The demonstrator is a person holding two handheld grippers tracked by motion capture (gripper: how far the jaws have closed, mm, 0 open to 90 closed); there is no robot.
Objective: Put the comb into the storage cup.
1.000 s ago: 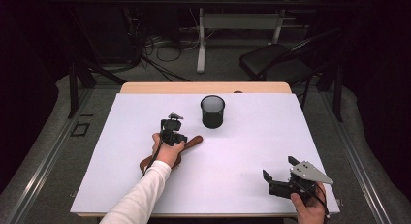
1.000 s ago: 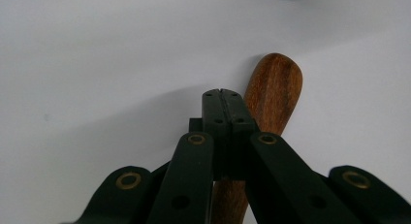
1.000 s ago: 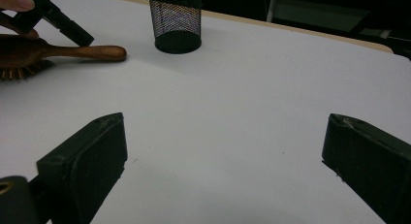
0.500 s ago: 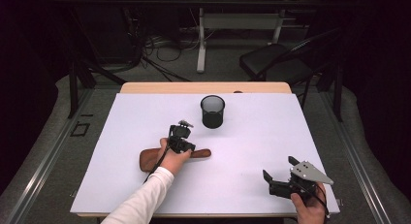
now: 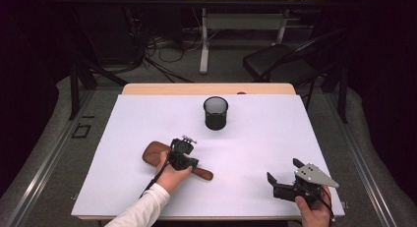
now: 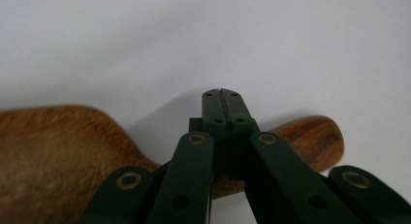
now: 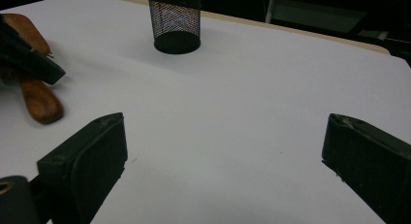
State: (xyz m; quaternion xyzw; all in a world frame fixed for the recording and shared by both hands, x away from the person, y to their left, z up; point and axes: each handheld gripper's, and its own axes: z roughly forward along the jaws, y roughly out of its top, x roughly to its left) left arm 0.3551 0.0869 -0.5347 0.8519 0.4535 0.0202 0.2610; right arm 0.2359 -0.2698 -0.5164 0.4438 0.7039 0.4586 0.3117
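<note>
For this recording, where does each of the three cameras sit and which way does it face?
High view: above the person's table edge, facing forward and down; forearms, left gripper, right gripper.
Left gripper view: rides the gripper, looking along shut fingers at the wooden brush.
Right gripper view: looks between open fingers toward the mesh cup.
All share the brush.

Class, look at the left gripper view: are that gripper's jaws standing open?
No, the left gripper has its jaws pressed together above the wooden brush.

The high view looks forward and down from afar; both gripper views sit low and close, sharing the wooden brush (image 5: 160, 156) at nine o'clock.
</note>
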